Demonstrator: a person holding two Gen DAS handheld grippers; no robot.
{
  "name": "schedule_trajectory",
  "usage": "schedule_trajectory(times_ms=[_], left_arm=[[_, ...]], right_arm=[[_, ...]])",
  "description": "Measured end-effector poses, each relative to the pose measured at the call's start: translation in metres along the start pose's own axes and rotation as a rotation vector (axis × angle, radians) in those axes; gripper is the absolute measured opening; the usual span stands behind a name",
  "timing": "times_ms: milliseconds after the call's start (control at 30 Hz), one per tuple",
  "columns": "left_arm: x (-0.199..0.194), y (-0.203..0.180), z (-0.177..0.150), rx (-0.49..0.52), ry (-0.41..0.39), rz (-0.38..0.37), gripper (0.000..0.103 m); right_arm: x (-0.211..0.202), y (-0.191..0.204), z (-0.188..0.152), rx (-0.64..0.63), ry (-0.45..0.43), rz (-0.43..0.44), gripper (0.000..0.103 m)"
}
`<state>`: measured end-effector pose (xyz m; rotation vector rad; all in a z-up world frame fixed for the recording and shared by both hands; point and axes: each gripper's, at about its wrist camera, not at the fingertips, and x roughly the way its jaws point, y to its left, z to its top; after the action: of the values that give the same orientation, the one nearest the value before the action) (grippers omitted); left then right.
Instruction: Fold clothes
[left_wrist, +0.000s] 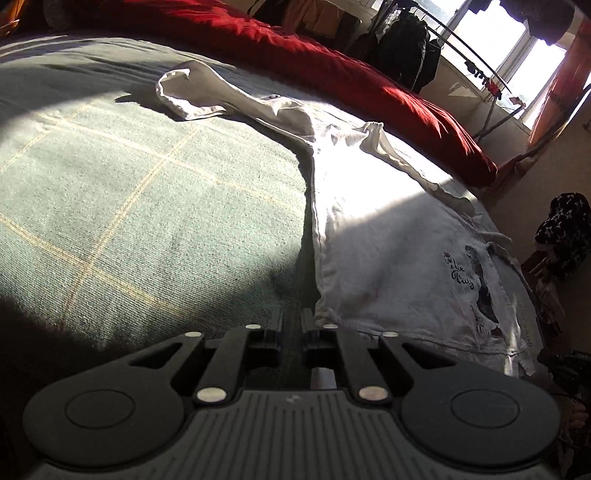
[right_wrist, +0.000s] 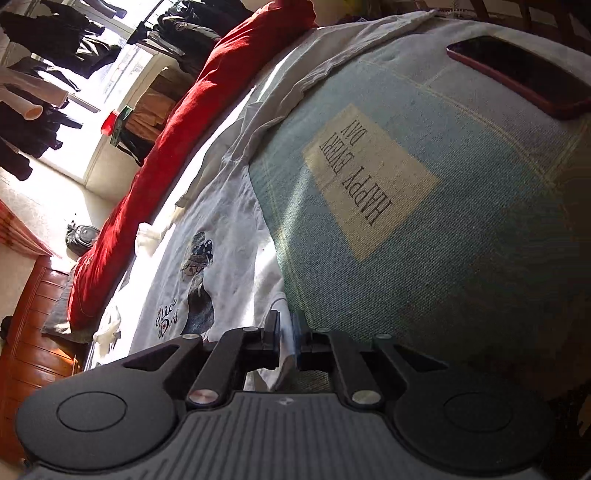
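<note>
A white long-sleeved garment (left_wrist: 388, 258) with a printed figure lies spread on the green bed cover (left_wrist: 147, 203). One sleeve (left_wrist: 192, 96) stretches away to the upper left. My left gripper (left_wrist: 292, 319) sits just left of the garment's near corner, its jaws a narrow gap apart with only dark bed cover showing between them. In the right wrist view the same garment (right_wrist: 229, 258) lies to the left. My right gripper (right_wrist: 285, 321) is shut on a fold of its white edge, lifted a little off the bed cover (right_wrist: 443, 258).
A red blanket (left_wrist: 332, 62) (right_wrist: 177, 140) runs along the bed's far side. A phone in a red case (right_wrist: 517, 74) lies on the cover beyond a "HAPPY EVERY DAY" patch (right_wrist: 369, 181). Dark clothes hang on a rack (left_wrist: 406, 44) by the window. Wooden furniture (right_wrist: 33, 332) stands beside the bed.
</note>
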<state>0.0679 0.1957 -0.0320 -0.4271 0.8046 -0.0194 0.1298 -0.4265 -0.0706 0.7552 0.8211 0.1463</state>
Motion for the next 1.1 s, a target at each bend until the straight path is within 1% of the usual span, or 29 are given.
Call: schedule_trajectory(times_ms=[67,133,167,200,233,267,333,400,433,467,500,533,567,600,633,667,733,800,833,900,967,1033,1100], left_arm=[[-0.002,-0.013,0.010,0.071,-0.033,0.021,0.025],[0.009,-0.039,0.018,0.167,-0.043,0.018,0.029],[0.016,-0.053,0.020,0.218,-0.047,0.012,0.032],[0.025,-0.068,0.020,0.267,-0.050,0.004,0.035],[0.035,-0.083,0.019,0.317,-0.047,-0.002,0.040],[0.044,-0.095,0.017,0.352,-0.041,-0.005,0.042],[0.066,-0.118,0.010,0.417,-0.017,-0.016,0.043],[0.087,-0.133,-0.001,0.460,0.017,-0.017,0.045],[0.097,-0.136,-0.007,0.465,0.038,-0.004,0.046],[0.103,-0.138,-0.013,0.462,0.057,0.008,0.048],[0.108,-0.136,-0.020,0.455,0.065,0.016,0.050],[0.108,-0.133,-0.027,0.452,0.047,0.011,0.054],[0.105,-0.130,-0.031,0.442,0.026,-0.003,0.060],[0.103,-0.128,-0.034,0.425,0.017,-0.012,0.065],[0.101,-0.125,-0.036,0.406,0.010,-0.019,0.071],[0.099,-0.122,-0.038,0.387,0.004,-0.026,0.074],[0.095,-0.117,-0.042,0.350,-0.009,-0.040,0.074],[0.094,-0.117,-0.044,0.343,-0.018,-0.042,0.076],[0.094,-0.118,-0.044,0.344,-0.018,-0.043,0.078],[0.096,-0.119,-0.044,0.344,-0.014,-0.046,0.082],[0.098,-0.121,-0.044,0.334,-0.009,-0.050,0.089],[0.100,-0.124,-0.045,0.331,-0.008,-0.044,0.091],[0.101,-0.128,-0.047,0.342,-0.006,-0.028,0.092]], right_arm=[[-0.001,0.024,0.004,-0.106,-0.026,-0.013,0.015],[0.005,0.050,0.007,-0.209,-0.031,-0.012,0.019],[0.016,0.064,0.006,-0.261,-0.016,-0.012,0.023],[0.028,0.079,0.005,-0.312,-0.001,-0.012,0.025],[0.040,0.093,0.003,-0.364,0.015,-0.014,0.025],[0.055,0.105,-0.002,-0.416,0.031,-0.028,0.026],[0.082,0.123,-0.013,-0.507,0.051,-0.088,0.027],[0.106,0.133,-0.027,-0.578,0.071,-0.142,0.028],[0.114,0.133,-0.035,-0.594,0.082,-0.169,0.029],[0.117,0.131,-0.041,-0.603,0.077,-0.176,0.032],[0.116,0.128,-0.044,-0.604,0.066,-0.163,0.037],[0.114,0.125,-0.047,-0.601,0.058,-0.148,0.043],[0.111,0.122,-0.047,-0.584,0.060,-0.129,0.049],[0.109,0.120,-0.048,-0.569,0.061,-0.115,0.052],[0.107,0.117,-0.049,-0.564,0.059,-0.109,0.053],[0.104,0.115,-0.051,-0.563,0.054,-0.103,0.053],[0.099,0.109,-0.056,-0.546,0.041,-0.086,0.054],[0.094,0.104,-0.060,-0.526,0.026,-0.063,0.058],[0.092,0.102,-0.062,-0.519,0.020,-0.054,0.059],[0.089,0.101,-0.066,-0.523,0.020,-0.044,0.066],[0.087,0.103,-0.069,-0.533,0.020,-0.043,0.071],[0.088,0.106,-0.073,-0.550,0.022,-0.042,0.078],[0.090,0.110,-0.077,-0.560,0.032,-0.039,0.092]])
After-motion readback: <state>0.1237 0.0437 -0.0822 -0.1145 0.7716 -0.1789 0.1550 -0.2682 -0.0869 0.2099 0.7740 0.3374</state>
